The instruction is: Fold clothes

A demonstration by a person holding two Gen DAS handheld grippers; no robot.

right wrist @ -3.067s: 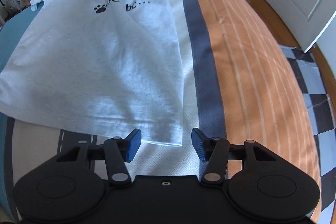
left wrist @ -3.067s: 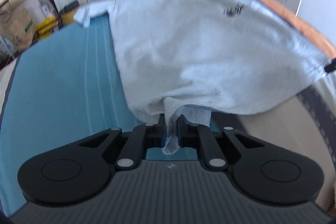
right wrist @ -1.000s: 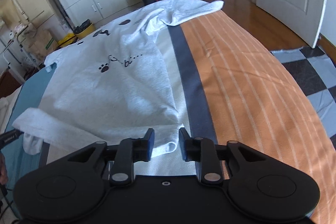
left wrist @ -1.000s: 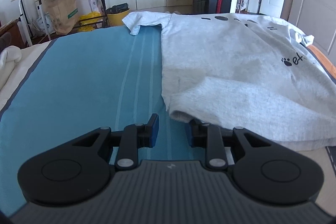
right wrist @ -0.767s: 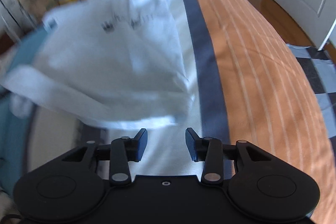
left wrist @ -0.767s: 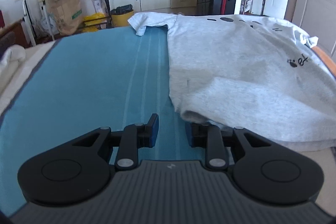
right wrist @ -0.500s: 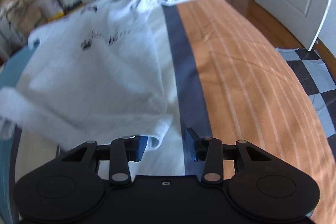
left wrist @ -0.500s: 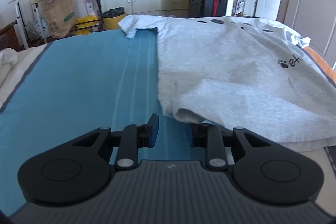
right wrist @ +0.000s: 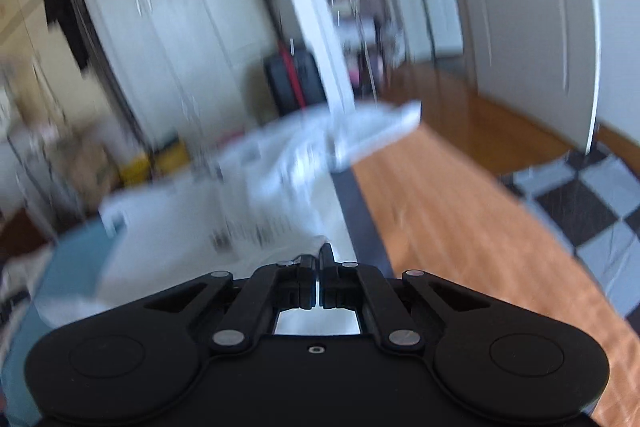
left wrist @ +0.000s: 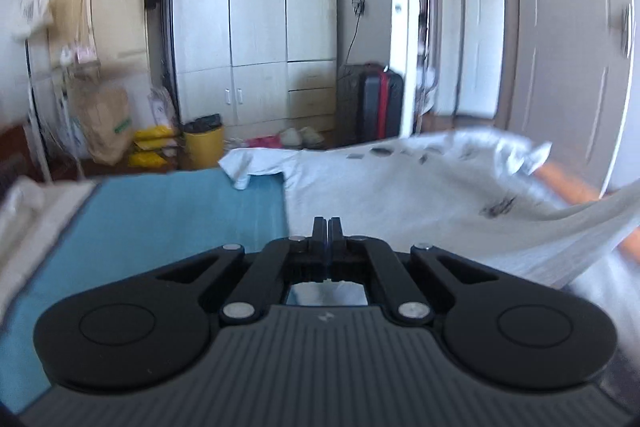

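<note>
Left gripper (left wrist: 327, 227) and right gripper (right wrist: 320, 255), jaws clamped on grey T-shirt (left wrist: 420, 195) hem, raised above striped bed (left wrist: 160, 211), wardrobe (left wrist: 256, 7) beyond.

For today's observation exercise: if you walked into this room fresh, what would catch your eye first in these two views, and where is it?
First, the light grey T-shirt with dark paw prints, spread over the bed and billowing up at the right edge of the left view. Next, the black left tool low in the centre, jaws shut, with pale cloth showing just behind them. The bed cover also stands out: teal on the left, orange stripes on the right.
</note>
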